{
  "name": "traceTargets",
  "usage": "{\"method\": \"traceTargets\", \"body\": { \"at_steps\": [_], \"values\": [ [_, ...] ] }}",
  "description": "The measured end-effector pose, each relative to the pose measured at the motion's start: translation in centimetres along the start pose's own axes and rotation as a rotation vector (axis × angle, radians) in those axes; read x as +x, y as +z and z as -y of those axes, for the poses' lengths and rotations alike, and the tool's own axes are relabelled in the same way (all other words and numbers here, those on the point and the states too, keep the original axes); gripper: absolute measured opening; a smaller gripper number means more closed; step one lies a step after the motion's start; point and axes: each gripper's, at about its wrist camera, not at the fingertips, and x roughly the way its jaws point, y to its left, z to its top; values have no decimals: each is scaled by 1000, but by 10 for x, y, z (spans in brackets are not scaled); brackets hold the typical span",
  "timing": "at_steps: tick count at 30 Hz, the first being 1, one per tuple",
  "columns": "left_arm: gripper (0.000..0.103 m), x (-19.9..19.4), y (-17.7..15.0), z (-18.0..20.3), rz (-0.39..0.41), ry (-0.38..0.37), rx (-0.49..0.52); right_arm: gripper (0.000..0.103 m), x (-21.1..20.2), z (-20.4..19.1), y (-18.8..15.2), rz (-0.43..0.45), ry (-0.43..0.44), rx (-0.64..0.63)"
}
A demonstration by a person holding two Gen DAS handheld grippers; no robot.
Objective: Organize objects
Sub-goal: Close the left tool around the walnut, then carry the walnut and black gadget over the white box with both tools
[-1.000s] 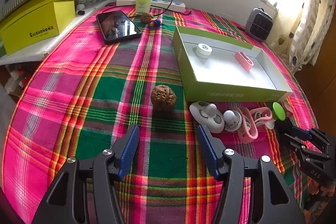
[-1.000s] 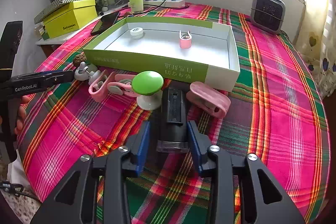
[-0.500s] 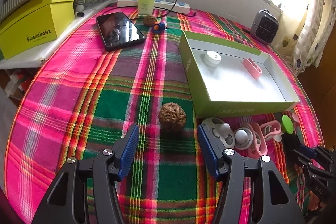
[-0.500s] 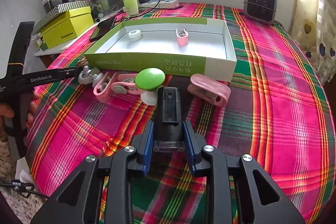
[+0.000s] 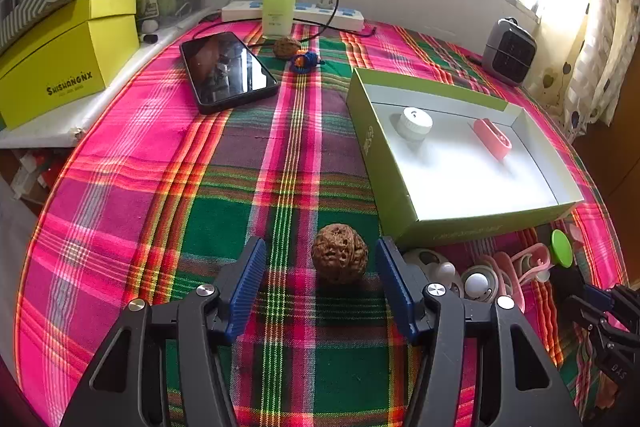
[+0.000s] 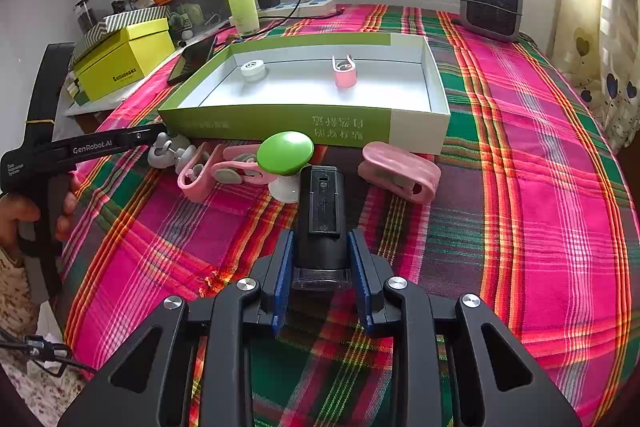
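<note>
My left gripper point(image 5: 320, 287) has just been closing, jaws spread around the walnut point(image 5: 339, 253), not touching. My right gripper point(image 6: 320, 281) pinches the black device point(image 6: 321, 223), pointing straight ahead.

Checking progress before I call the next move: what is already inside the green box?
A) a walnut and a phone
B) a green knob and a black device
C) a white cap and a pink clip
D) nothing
C: the right wrist view shows a white cap and a pink clip lying on the floor of the green box.
</note>
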Motion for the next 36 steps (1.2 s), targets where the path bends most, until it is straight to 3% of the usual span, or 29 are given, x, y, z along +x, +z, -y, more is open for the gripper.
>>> {"method": "traceTargets", "body": {
  "at_steps": [1, 8, 10, 32, 36],
  "values": [
    [46, 0, 0, 1, 1, -1, 3, 29, 0, 0, 0, 0, 1, 1],
    [35, 0, 0, 5, 2, -7, 26, 29, 1, 0, 0, 4, -1, 8],
    [27, 0, 0, 6, 2, -12, 28, 29, 1, 0, 0, 5, -1, 9],
    [27, -19, -3, 12, 34, -39, 35, 29, -3, -1, -1, 17, -3, 23],
    [27, -20, -4, 12, 34, -39, 36, 29, -5, -1, -4, 18, -53, 11]
  ]
}}
